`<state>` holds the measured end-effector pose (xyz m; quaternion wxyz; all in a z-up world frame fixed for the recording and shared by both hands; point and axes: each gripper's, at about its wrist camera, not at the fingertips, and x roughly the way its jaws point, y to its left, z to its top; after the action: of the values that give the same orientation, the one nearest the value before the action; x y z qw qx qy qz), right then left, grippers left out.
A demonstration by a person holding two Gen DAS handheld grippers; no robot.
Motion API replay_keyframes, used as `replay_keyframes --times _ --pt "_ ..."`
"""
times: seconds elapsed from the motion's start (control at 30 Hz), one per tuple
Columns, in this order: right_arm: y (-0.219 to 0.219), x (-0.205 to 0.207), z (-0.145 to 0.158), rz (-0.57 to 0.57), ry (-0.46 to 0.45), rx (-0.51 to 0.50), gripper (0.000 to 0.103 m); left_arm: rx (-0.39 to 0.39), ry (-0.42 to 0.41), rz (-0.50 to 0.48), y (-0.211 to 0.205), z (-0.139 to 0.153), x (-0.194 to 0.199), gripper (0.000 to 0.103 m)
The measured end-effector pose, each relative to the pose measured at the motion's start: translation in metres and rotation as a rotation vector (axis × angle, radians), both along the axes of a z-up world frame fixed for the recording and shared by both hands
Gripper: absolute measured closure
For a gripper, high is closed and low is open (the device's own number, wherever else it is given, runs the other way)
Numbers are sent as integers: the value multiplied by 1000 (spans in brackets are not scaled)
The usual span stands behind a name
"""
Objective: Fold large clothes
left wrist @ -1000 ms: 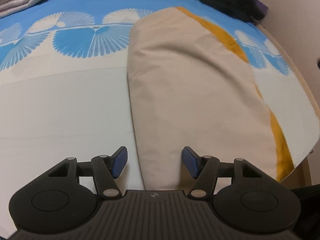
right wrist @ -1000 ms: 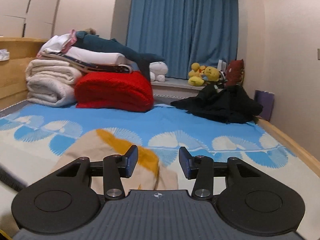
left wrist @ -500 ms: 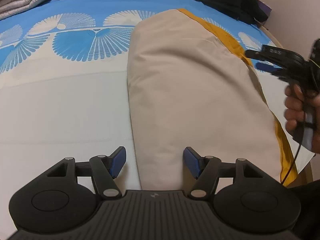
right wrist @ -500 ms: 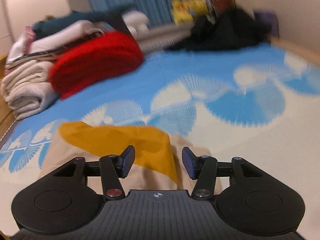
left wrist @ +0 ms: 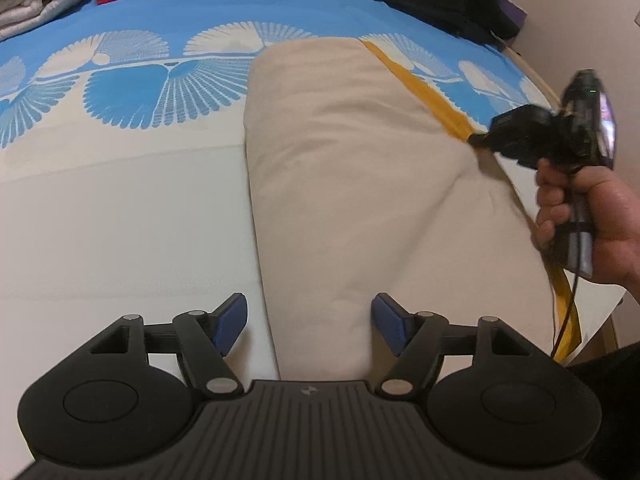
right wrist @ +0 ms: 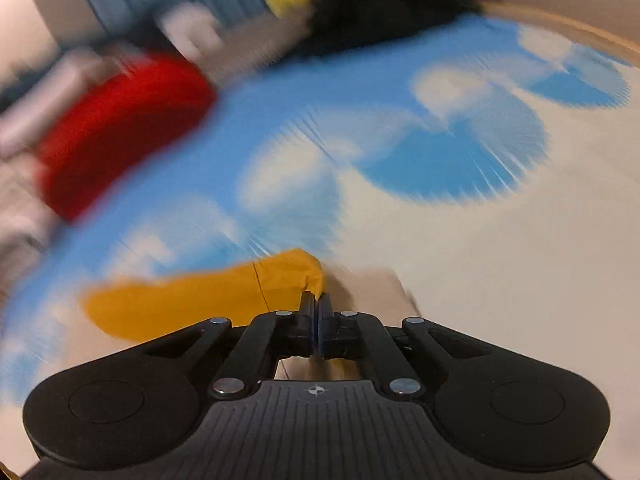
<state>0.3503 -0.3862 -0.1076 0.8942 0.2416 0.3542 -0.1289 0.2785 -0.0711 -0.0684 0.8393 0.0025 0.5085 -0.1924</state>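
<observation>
Right hand-held gripper newly pinching garment

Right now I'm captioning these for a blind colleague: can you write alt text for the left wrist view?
The right gripper, held in a hand, pinches the yellow edge of a beige garment lying on a blue and white bedspread. In the foreground the left gripper is open over the garment's near end.

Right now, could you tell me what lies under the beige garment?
The beige garment lies on the blue-and-white patterned bedsheet, with a yellow layer showing along its right edge. Whatever is beneath its middle is covered.
</observation>
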Motion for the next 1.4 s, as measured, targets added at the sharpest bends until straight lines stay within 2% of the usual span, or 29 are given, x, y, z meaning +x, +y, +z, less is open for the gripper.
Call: replay_keyframes --times 0.07,0.17,0.23,0.27,0.37,0.47,0.5,0.53,0.6,0.67,0.73,0.8,0.83,0.9,0.93,0.97,1.0,1.13,1.2,1.27,1.4 --pt "5 2 -10 13 51 -26 102 -35 -3 -3 4 4 -2 29" --pt "13 -2 -1 20 37 -107 97 -88 -5 -17 11 8 -4 29" --pt "13 -11 13 6 0 -148 96 -80 19 -47 9 5 -5 29" --pt "11 -21 25 3 -38 -158 91 -43 36 -69 6 0 -7 28" --pt "11 -49 55 52 -127 -156 91 11 56 -103 0 -7 -12 28" --pt "12 -70 81 161 -143 -111 91 -6 42 -97 0 -3 -13 28" --pt "16 -77 86 214 -138 -84 88 -12 37 -91 0 -1 -14 28" --pt "21 -83 89 273 -119 -59 84 -16 35 -87 1 -1 -13 28" --pt "36 -98 86 394 -31 -54 70 -7 39 -82 -1 -2 -15 28" --pt "48 -107 69 434 87 -137 69 8 39 -85 -5 -4 -18 28" --pt "47 -114 39 437 207 -159 69 17 31 -82 -8 -4 -19 28" --pt "41 -119 19 403 283 -163 69 -3 36 -46 -5 -3 -17 27" --pt "38 -118 21 390 276 -166 68 -33 42 -12 -2 -1 -13 26" --pt "30 -119 33 364 190 -150 63 -81 40 50 6 2 -4 25" --pt "27 -120 34 351 179 -141 60 -101 37 88 11 4 1 23" --pt "22 -119 33 330 183 -122 53 -121 37 131 16 5 7 23" --pt "20 -119 30 316 192 -104 52 -139 45 166 19 5 14 23" --pt "13 -114 19 299 232 -24 52 -230 118 290 35 -5 43 21" --pt "11 -111 16 288 241 4 51 -254 156 324 38 -13 60 20" --pt "11 -114 14 276 244 30 51 -277 185 349 39 -22 77 14" --pt "9 -111 11 270 253 57 50 -335 226 363 36 -39 100 13"
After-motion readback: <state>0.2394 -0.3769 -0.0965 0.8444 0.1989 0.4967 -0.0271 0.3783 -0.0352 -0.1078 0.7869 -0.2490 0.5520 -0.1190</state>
